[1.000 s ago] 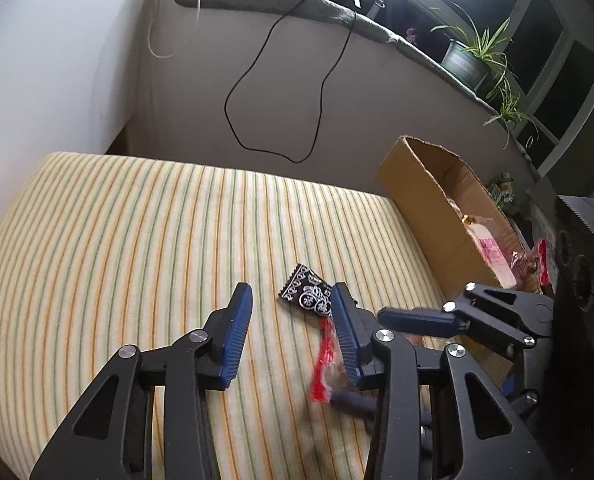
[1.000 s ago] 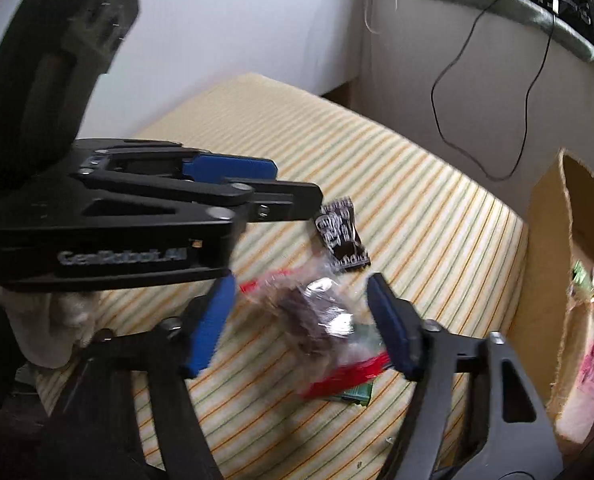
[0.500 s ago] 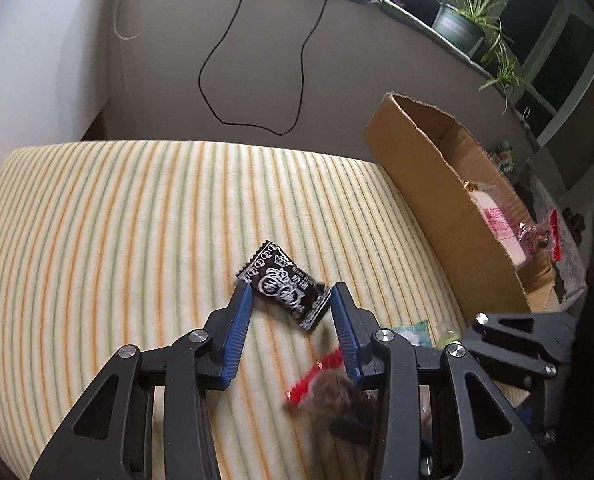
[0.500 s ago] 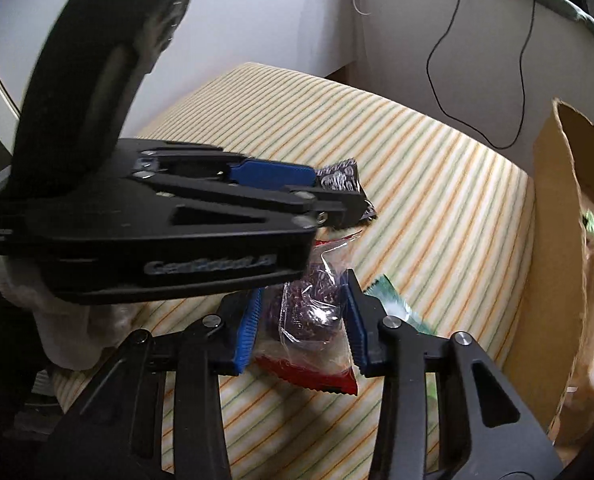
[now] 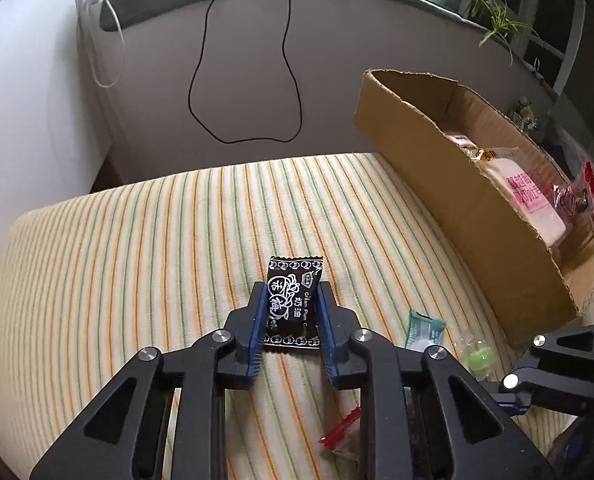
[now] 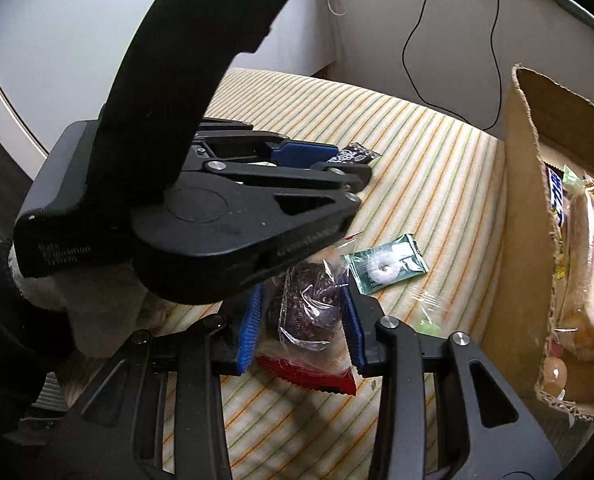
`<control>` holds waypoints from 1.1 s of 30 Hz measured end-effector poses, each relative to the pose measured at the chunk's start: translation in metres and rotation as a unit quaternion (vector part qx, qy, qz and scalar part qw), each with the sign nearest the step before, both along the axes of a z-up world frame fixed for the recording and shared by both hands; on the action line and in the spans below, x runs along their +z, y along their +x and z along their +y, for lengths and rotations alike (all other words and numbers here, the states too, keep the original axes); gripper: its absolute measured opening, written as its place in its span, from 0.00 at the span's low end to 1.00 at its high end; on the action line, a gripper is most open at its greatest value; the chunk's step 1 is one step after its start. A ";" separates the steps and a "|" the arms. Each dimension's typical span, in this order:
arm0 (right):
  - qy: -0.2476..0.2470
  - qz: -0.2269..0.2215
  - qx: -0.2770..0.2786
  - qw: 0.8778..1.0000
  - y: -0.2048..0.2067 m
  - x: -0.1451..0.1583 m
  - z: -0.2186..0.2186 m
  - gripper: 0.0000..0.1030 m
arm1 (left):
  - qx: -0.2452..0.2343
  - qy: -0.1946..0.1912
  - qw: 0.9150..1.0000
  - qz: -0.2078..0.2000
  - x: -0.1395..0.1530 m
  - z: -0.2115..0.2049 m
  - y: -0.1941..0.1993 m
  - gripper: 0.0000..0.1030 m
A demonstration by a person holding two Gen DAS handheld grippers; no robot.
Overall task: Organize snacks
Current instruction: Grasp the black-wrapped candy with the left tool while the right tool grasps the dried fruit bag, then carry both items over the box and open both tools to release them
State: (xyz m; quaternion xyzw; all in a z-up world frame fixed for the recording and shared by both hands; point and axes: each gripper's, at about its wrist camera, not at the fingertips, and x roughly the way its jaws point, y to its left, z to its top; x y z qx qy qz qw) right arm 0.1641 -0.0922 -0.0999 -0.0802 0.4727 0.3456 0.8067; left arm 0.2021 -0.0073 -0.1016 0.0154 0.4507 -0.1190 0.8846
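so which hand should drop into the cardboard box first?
Probably right. The right gripper has just closed on the clear-wrapped dark snack and sits nearer the cardboard box. The left gripper is closing on the black candy packet, farther from the box.

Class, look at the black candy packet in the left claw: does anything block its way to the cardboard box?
Nothing visible does. The black candy packet sits between the left claw pads, and only bare striped cloth lies between it and the cardboard box.
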 end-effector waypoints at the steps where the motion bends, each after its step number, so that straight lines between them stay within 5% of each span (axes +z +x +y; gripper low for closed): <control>1: 0.003 -0.001 -0.001 1.000 0.000 0.001 -0.002 0.37 | 0.002 -0.003 1.000 0.001 0.001 0.002 -0.001 0.21; 17: 0.038 -0.050 -0.009 0.998 -0.015 0.050 -0.058 0.36 | 0.017 -0.029 0.999 -0.030 0.038 0.007 -0.017 0.21; 33: 0.031 -0.094 -0.077 0.992 0.029 0.095 -0.142 0.36 | -0.020 -0.044 0.997 -0.055 0.063 -0.051 0.001 0.21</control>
